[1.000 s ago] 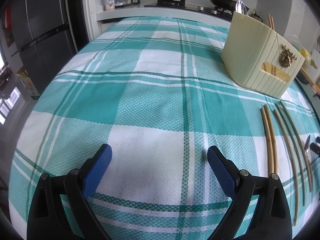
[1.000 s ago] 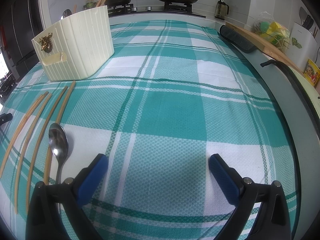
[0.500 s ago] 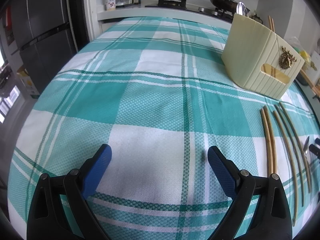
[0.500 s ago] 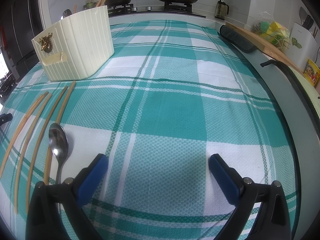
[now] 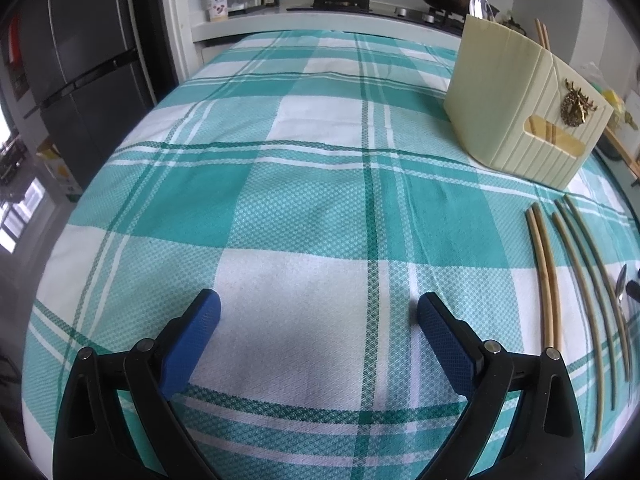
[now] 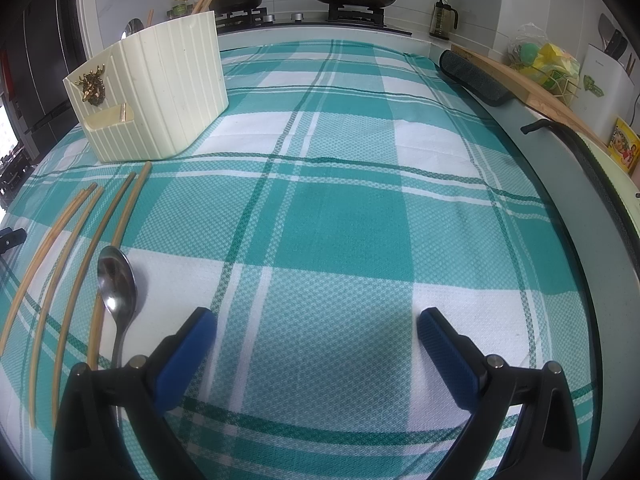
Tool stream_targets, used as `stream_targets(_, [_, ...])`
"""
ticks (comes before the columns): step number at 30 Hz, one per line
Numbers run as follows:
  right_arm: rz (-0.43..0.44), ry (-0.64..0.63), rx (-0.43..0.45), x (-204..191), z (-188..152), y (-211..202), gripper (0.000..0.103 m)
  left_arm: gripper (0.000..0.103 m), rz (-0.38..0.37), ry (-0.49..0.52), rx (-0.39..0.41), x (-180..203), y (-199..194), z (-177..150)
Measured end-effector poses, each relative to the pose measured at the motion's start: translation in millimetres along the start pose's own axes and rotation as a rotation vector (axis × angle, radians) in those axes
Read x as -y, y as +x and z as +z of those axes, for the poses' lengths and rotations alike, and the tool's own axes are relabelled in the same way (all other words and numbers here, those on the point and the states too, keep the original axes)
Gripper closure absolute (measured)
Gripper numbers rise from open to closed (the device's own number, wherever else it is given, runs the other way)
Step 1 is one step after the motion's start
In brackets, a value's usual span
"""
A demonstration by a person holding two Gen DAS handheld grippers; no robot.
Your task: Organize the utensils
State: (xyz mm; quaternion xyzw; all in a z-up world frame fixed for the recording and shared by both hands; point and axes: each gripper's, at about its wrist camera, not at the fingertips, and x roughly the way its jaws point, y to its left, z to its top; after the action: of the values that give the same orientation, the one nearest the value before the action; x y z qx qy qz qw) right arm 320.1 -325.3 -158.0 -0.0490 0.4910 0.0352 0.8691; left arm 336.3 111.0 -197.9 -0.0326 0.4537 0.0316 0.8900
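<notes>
The left tool [image 5: 318, 308] hovers over bare teal plaid tablecloth [image 5: 280, 184] on the bench, blue-padded jaws spread wide and empty. Right of it lie four wooden chopsticks [image 5: 546, 280], running near to far, apart from both tools. A steel spoon [image 6: 116, 284] lies beside the rightmost chopstick, its bowl pointing far and its handle passing under the right tool's left finger. The right tool [image 6: 312, 322] is also spread wide, holding nothing, above the cloth. Far beyond the chopsticks stands a cream ribbed utensil holder [image 6: 160, 92] with a gold deer-head ornament; another spoon and chopsticks stick up from it.
</notes>
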Motion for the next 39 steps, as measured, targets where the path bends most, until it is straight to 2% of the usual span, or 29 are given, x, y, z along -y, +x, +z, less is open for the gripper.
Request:
stream_targets(8, [0.000,0.000,0.000,0.3,0.0,0.0,0.000,0.000,-0.002,0.017,-0.013,2.9,2.8,2.0])
stream_targets(39, [0.000,0.000,0.001,0.7,0.2,-0.1,0.000,0.001,0.014,0.015,-0.015,3.6,6.0,3.7])
